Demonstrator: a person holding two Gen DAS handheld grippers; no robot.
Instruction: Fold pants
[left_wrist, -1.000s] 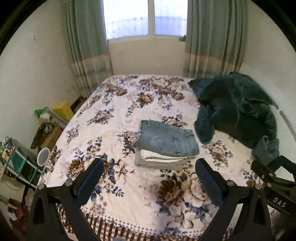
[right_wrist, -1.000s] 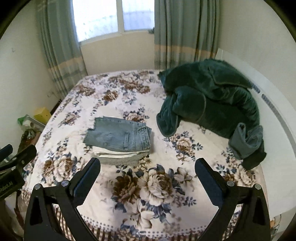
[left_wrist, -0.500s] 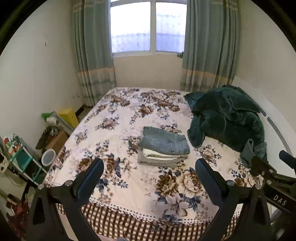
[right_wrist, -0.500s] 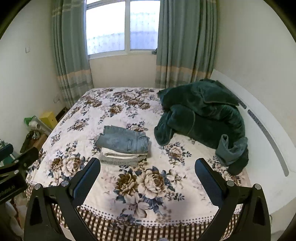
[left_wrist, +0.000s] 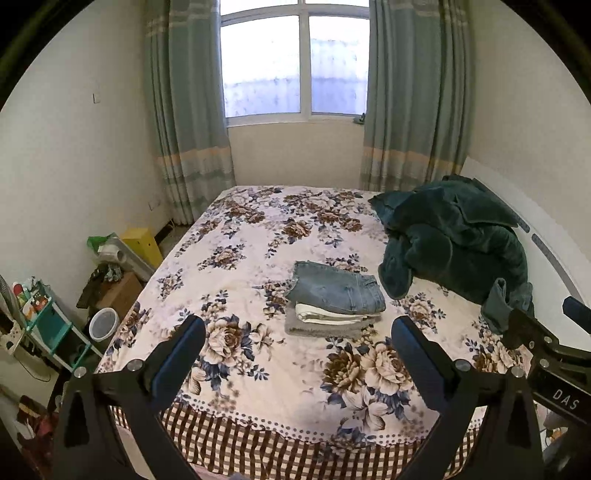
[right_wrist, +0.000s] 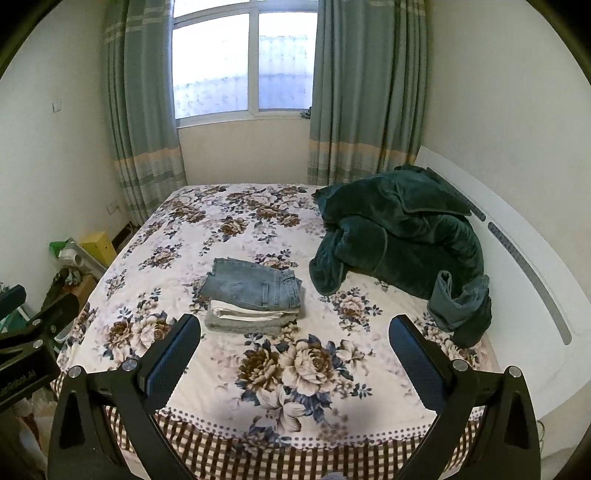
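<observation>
My left claw and right claw both gape wide and hold nothing, and both have pulled back from the bed since a second ago: its checked skirt now shows below the floral cover. Past the claws, the folded jeans lie on a cream and a grey garment mid-bed, unmoved. Just right of them sits the green blanket; more of the window now shows.
</observation>
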